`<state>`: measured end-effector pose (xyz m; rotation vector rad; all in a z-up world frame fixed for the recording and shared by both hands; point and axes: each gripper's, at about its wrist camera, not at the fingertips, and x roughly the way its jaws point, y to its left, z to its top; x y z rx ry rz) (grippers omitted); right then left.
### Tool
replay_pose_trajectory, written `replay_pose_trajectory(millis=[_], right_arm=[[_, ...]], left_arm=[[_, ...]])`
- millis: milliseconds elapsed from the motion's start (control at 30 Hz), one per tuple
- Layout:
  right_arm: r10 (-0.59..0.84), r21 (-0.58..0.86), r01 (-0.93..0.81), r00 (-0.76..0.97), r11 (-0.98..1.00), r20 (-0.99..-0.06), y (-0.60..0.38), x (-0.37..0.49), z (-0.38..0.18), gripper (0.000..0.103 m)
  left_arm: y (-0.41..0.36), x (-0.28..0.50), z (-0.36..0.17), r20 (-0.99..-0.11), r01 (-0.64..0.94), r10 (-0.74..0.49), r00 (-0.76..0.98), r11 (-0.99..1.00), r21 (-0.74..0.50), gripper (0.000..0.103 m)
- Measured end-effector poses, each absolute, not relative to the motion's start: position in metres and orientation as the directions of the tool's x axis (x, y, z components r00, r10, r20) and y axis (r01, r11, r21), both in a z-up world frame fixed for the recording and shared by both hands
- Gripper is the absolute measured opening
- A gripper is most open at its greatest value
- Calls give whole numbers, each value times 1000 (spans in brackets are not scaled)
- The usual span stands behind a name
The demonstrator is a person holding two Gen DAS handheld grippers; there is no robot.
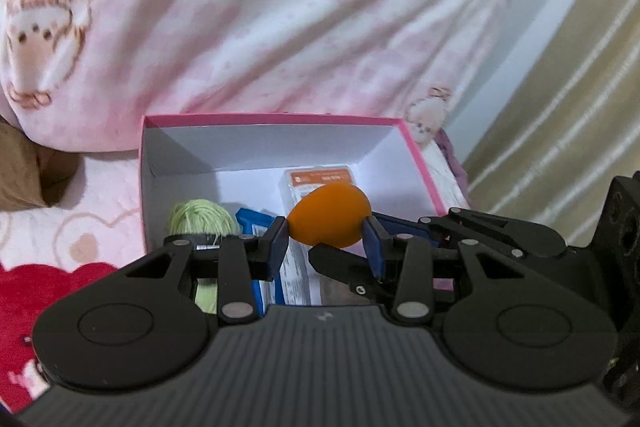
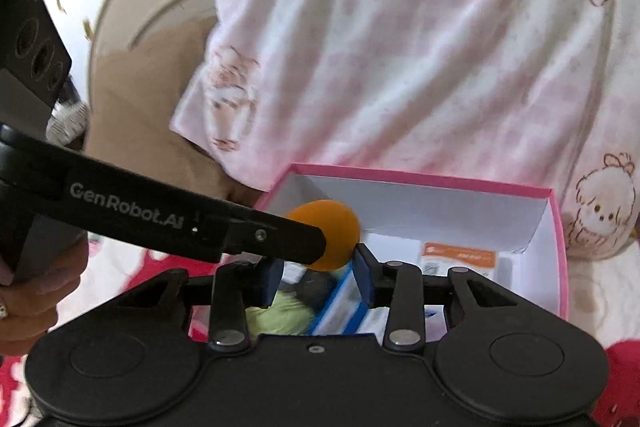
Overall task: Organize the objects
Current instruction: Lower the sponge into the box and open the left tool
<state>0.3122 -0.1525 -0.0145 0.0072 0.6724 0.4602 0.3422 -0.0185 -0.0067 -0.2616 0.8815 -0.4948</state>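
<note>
Orange egg-shaped sponge (image 1: 329, 215) is pinched between the blue pads of the left gripper (image 1: 326, 239), which carries it in the air above the open pink box (image 1: 420, 163). From the right wrist view the same sponge (image 2: 340, 227) hangs over the box's near left corner, with the left gripper's black finger crossing in front of it.

The box sits on a pink patterned bedspread (image 1: 100, 227), a pink checked pillow (image 1: 280, 7) behind its far edge. Inside already lie a skein of green yarn (image 1: 202, 219) by the left wall, a blue-edged packet (image 1: 256, 227) next to it, and an orange-labelled packet (image 1: 320, 181) toward the far wall.

The right gripper (image 2: 318, 279) hovers over the box's near edge with its jaws moderately apart and nothing between them.

Judging by this, the step in hand is placing the sponge into the box. The next move seems to call for lowering it into a free patch of the floor, probably toward the right wall, then spreading the left jaws. Being rounded and soft, it may roll or bounce, so a low release looks wise.
</note>
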Motion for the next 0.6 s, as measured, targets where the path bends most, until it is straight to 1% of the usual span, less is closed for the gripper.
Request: replay_pose_trajectory(millis=[167,300,400,467,533,567,600], right_arm=[[382,162,-374,647,913,-660,-157,349,-35,43],[369,184,-344,616,921,-696,-158,370,-49,43],[349,189,-315,593,930,-726,-154,384,-59,43],[321,162,-309,585,937,-745,-150,388,-65,43],[267,96,-306,585,947,-766,-142,391,-70,42],[247,72,-306,587,949,-771,-139,392,-71,42],[237,58,-305,588,950,-773,-137,392,-72,42]], left_arm=[[-23,369,-36,-665,274,-507,549,860,-430,39],[-23,391,-55,-684,241,-504,528,861,-449,39],[-28,400,-64,-699,228,-485,525,872,-433,39],[-35,403,-69,-714,249,-457,530,889,-385,39],[-41,405,-72,-731,238,-406,549,914,-328,39],[-42,405,-73,-734,236,-398,550,918,-320,42],[-41,404,-73,-732,240,-398,553,917,-317,43]])
